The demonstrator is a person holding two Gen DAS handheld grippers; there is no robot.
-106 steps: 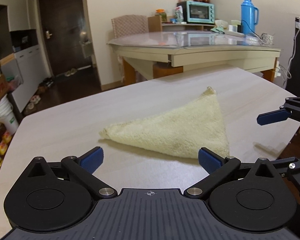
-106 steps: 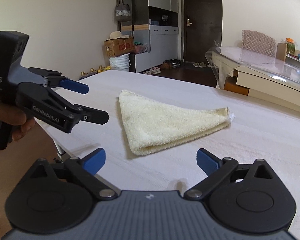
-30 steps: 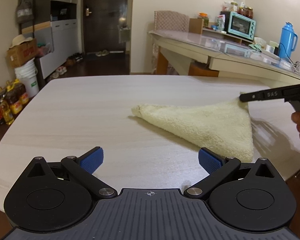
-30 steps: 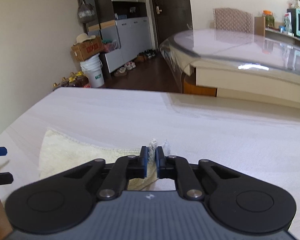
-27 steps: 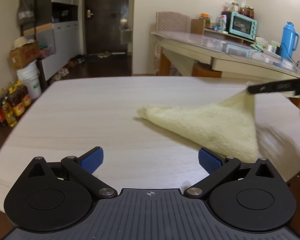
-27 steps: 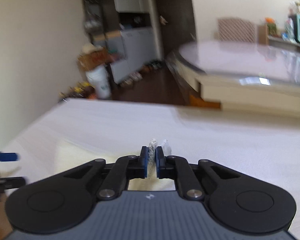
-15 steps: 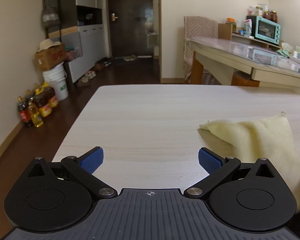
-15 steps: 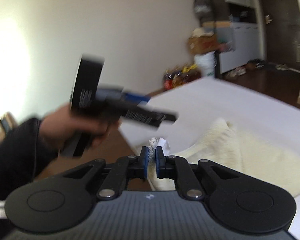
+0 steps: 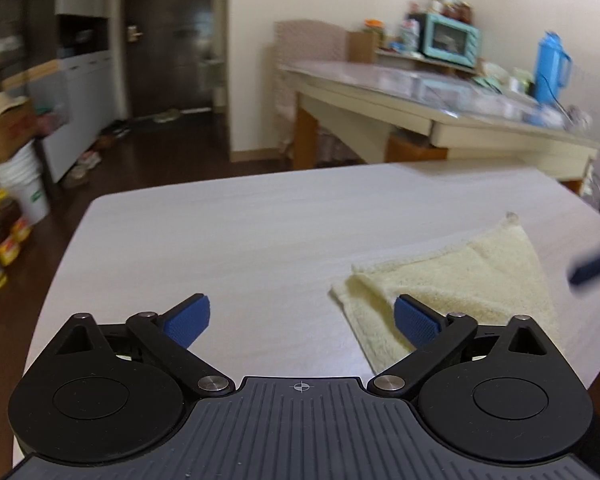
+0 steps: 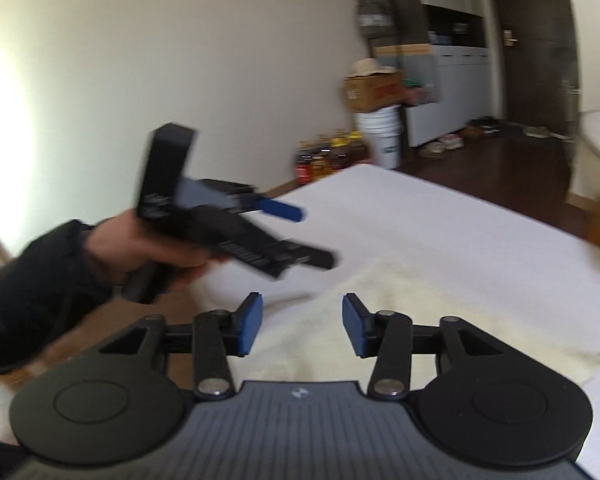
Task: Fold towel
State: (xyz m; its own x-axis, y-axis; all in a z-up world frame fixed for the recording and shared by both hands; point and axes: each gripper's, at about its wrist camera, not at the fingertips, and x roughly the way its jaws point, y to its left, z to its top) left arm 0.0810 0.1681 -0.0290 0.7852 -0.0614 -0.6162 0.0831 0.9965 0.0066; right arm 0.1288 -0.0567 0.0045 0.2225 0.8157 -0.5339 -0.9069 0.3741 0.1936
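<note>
The pale yellow towel [image 9: 460,280] lies folded into a smaller triangle near the right edge of the light wooden table [image 9: 260,232]. My left gripper [image 9: 300,318] is open and empty, its right finger over the towel's near corner. In the right wrist view my right gripper [image 10: 298,326] is open and empty just above the towel [image 10: 440,296]. The left gripper [image 10: 284,236] shows there too, held in a hand at the left, blurred. A blurred blue fingertip [image 9: 592,268] of the right gripper shows at the right edge of the left wrist view.
A second table [image 9: 440,100] with a teal oven [image 9: 450,38] and a blue thermos [image 9: 550,68] stands behind. On the floor to the left are bottles [image 9: 0,240], a white bucket [image 10: 384,132] and a cardboard box [image 10: 374,88]. The table edge runs close to the towel.
My right gripper carried the towel corner across, folding it over, then opened and let it go. The left gripper swung back right, so more of the towel is in its view.
</note>
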